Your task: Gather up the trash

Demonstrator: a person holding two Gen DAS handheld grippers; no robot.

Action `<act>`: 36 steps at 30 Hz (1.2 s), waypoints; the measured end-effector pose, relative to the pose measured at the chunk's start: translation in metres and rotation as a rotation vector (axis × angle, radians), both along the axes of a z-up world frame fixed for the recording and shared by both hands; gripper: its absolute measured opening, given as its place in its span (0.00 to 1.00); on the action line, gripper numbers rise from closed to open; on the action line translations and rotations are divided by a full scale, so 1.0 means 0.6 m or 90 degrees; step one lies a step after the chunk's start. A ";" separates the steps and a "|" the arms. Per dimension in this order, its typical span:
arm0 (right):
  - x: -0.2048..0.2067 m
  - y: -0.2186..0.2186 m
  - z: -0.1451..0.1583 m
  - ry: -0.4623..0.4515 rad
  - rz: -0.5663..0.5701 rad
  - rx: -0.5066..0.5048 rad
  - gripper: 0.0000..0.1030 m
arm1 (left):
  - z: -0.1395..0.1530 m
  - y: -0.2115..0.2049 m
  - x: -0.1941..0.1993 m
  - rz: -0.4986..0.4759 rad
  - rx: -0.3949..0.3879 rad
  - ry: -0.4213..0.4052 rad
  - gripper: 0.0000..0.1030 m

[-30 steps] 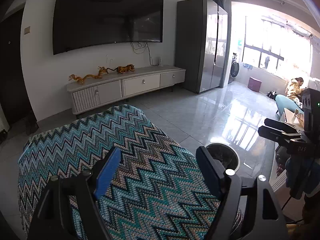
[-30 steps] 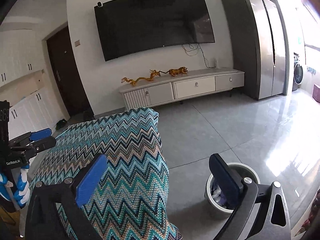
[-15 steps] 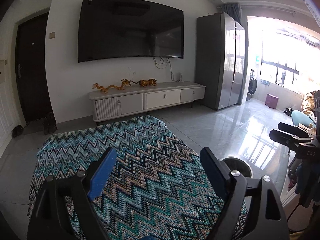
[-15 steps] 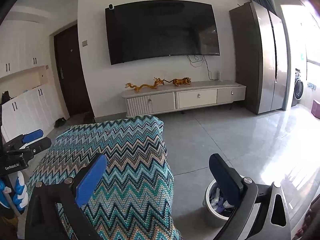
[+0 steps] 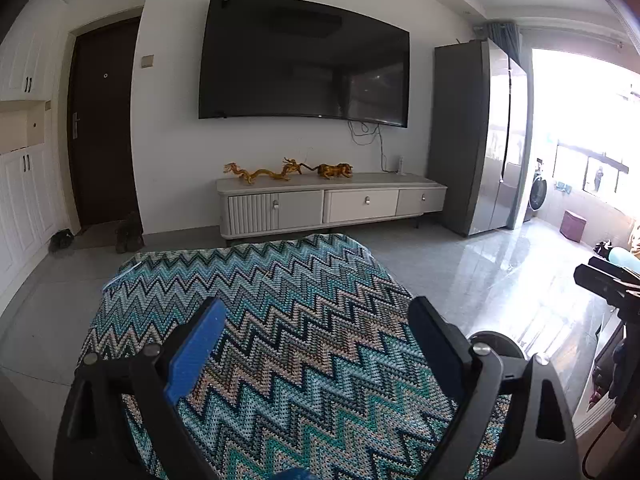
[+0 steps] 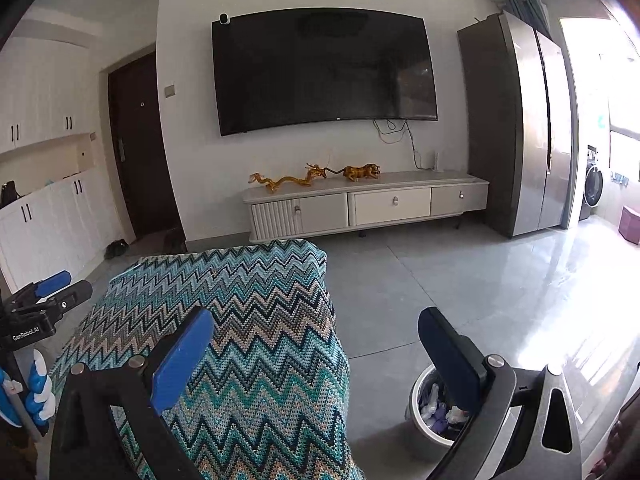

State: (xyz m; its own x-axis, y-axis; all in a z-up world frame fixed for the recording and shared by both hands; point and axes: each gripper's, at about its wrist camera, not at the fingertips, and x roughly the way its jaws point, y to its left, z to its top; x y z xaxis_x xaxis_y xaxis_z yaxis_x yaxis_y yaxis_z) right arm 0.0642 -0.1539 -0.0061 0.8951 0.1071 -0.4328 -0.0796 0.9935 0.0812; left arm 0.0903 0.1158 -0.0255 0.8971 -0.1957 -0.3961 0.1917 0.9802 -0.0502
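My left gripper (image 5: 316, 334) hovers over a table draped in a zigzag knitted cloth (image 5: 280, 300); its jaws are opening wide with nothing between them. A round trash bin (image 6: 434, 408) stands on the floor to the right of the table, holding crumpled white and bluish scraps. My right gripper (image 6: 316, 346) is open and empty, its right finger (image 6: 452, 356) in front of the bin. In the left wrist view only the bin's rim (image 5: 498, 342) shows behind the right finger. The right gripper (image 5: 608, 284) appears at that view's right edge, the left gripper (image 6: 44, 300) at the right wrist view's left edge.
A low TV cabinet (image 5: 332, 204) with golden figurines (image 5: 288, 170) lines the far wall under a large TV (image 5: 304, 60). A tall grey fridge (image 5: 476, 136) stands right of it, a dark door (image 5: 104, 124) left. Glossy tiled floor (image 6: 460, 280) spreads between table and cabinet.
The left wrist view has swung left and levelled out, and its fingers have spread wider. The right wrist view has risen slightly; the bin has slid lower behind its right finger.
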 end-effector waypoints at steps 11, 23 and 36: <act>0.012 0.029 -0.002 0.004 0.003 -0.020 1.00 | -0.014 0.048 0.000 0.045 -0.006 -0.009 0.91; 0.023 0.072 -0.002 -0.008 -0.004 -0.051 1.00 | -0.010 0.052 0.008 0.059 0.008 -0.008 0.91; 0.029 0.063 -0.019 -0.013 -0.004 -0.069 1.00 | 0.000 -0.015 0.013 0.071 0.041 -0.020 0.98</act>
